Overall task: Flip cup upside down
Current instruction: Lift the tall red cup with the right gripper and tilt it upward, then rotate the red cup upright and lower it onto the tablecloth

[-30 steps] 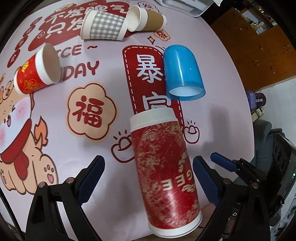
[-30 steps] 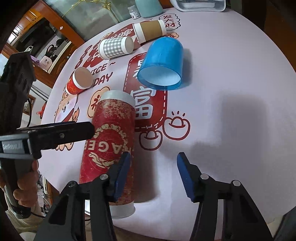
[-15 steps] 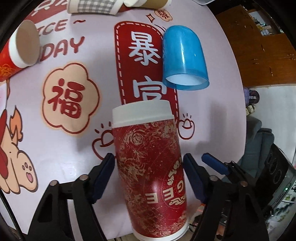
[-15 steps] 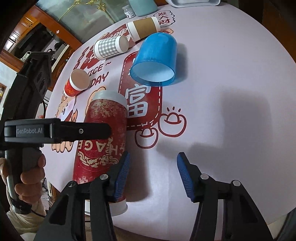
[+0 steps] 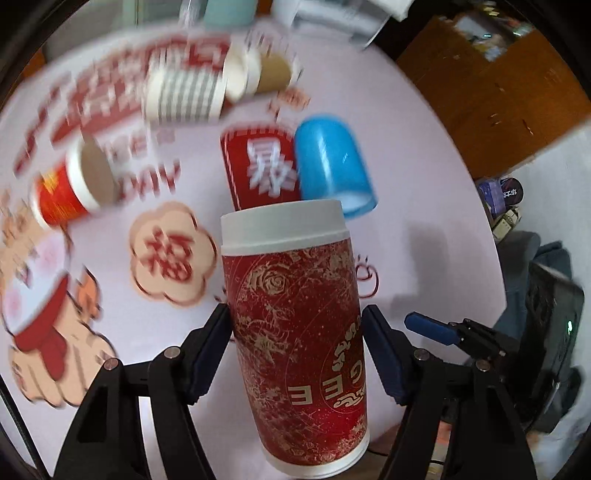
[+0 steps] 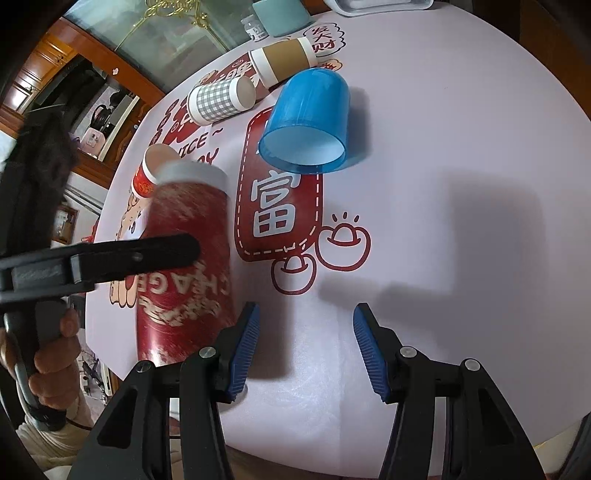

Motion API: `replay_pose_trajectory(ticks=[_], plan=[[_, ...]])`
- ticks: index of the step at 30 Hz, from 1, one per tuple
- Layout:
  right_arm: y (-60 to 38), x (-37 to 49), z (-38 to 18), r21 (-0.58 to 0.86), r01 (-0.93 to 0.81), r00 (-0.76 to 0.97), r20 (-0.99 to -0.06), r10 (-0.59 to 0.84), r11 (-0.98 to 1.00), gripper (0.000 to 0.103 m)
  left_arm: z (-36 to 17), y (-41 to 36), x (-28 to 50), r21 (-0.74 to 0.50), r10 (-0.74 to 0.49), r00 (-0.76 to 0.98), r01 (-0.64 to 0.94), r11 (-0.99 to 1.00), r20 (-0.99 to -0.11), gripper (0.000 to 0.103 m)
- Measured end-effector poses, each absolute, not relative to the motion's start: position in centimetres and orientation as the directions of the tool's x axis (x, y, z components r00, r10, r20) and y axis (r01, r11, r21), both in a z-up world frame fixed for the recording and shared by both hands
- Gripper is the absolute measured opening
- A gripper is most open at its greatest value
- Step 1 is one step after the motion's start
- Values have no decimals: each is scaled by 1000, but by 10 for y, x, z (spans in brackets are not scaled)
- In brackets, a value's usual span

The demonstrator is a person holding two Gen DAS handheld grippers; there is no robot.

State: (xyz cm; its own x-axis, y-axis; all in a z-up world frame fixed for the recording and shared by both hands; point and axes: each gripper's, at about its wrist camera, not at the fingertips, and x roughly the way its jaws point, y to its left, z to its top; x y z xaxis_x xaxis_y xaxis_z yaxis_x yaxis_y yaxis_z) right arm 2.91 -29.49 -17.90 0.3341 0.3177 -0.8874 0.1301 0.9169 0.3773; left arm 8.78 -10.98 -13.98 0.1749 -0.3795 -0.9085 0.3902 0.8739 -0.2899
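Observation:
A tall red cup with gold print and a white lid (image 5: 295,332) sits between the blue pads of my left gripper (image 5: 295,339), which is shut on its middle and holds it raised and tilted, lid end pointing away. In the right wrist view the same red cup (image 6: 184,258) is blurred at the left, with the left gripper's black finger (image 6: 129,254) across it. My right gripper (image 6: 304,343) is open and empty over bare cloth to the right of the cup.
On the printed pink tablecloth (image 6: 461,129) lie a blue plastic cup (image 6: 306,125), a grey checked paper cup (image 6: 218,99), a brown paper cup (image 6: 284,61) and a small red paper cup (image 5: 74,184), all on their sides. A teal cup (image 6: 280,14) stands at the far edge.
My left gripper closed on the red cup and has lifted and tilted it up from the table edge. The right gripper has stayed in place, open.

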Motion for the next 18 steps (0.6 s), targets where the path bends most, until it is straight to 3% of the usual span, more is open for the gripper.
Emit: replay_pose_trajectory(ticks=[5, 10, 13, 18], plan=[[-294, 23, -167, 368, 128, 399, -869, 292, 921, 54, -107, -103, 66, -147, -356, 428, 448, 882, -831, 70], [-292, 19, -149, 346, 120, 482, -840, 249, 931, 54, -92, -91, 35, -3, -337, 682, 441, 898, -649, 70], [-291, 17, -145, 337, 127, 518, -825, 227, 933, 54, -101, -84, 29, 27, -338, 751, 427, 904, -567, 70], [-291, 14, -146, 332, 138, 546, -812, 208, 933, 54, -124, -81, 28, 36, -315, 794, 389, 921, -519, 70]])
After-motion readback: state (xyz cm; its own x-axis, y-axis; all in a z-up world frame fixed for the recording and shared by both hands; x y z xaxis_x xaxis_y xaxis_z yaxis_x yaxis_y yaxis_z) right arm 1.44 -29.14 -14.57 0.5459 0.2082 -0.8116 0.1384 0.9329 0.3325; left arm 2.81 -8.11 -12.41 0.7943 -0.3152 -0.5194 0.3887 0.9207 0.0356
